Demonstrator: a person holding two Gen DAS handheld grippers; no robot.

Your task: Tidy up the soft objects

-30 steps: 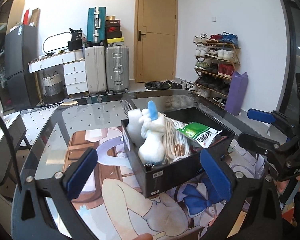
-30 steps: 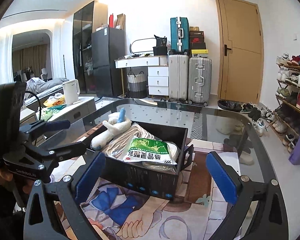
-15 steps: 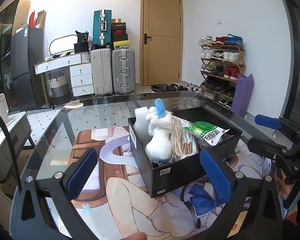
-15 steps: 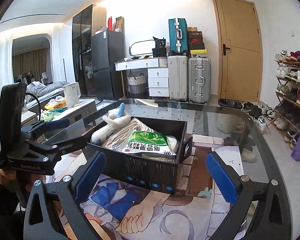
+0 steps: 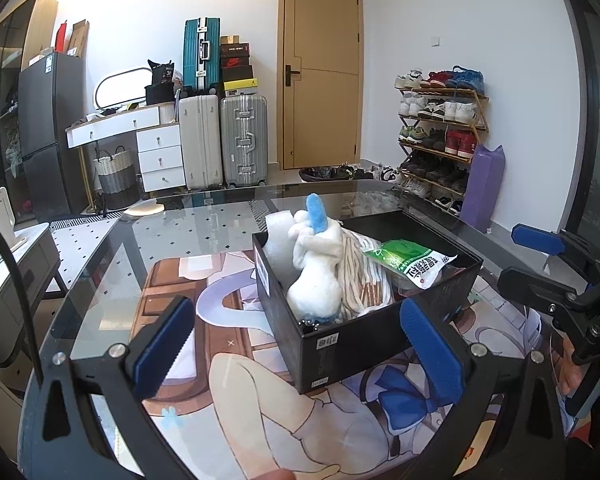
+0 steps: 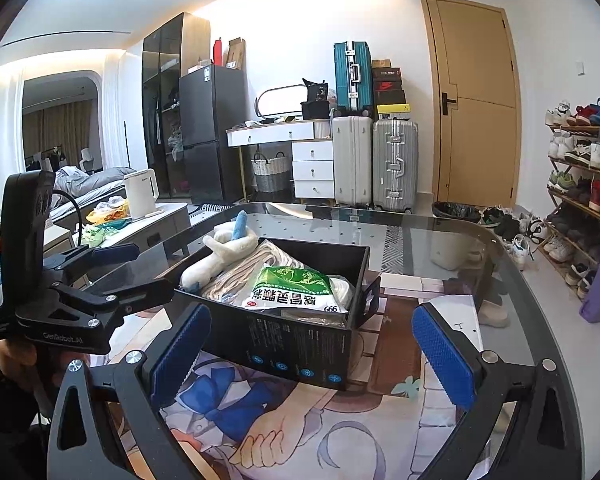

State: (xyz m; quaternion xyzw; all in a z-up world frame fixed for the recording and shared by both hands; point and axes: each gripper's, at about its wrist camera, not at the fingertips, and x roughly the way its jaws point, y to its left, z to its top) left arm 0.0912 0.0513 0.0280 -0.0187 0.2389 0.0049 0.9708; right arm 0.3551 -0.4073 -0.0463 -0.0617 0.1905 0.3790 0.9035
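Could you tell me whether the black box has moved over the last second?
No. The black box keeps its place on the printed mat, its front edge just behind the blue bow as before.

Room bright, even daylight tone; ceiling lights blown out at top of right wrist view. Glass tabletop [image 6: 452,240] glossy, mirroring suitcases and shoes, pale glare patches on left. Shadows soft. Strong fisheye bending at edges, black vignette corners. Focus sharp throughout, no motion blur.

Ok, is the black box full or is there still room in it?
Nearly full. The black box holds a white plush, striped cloth and a green packet, piled above its rim.
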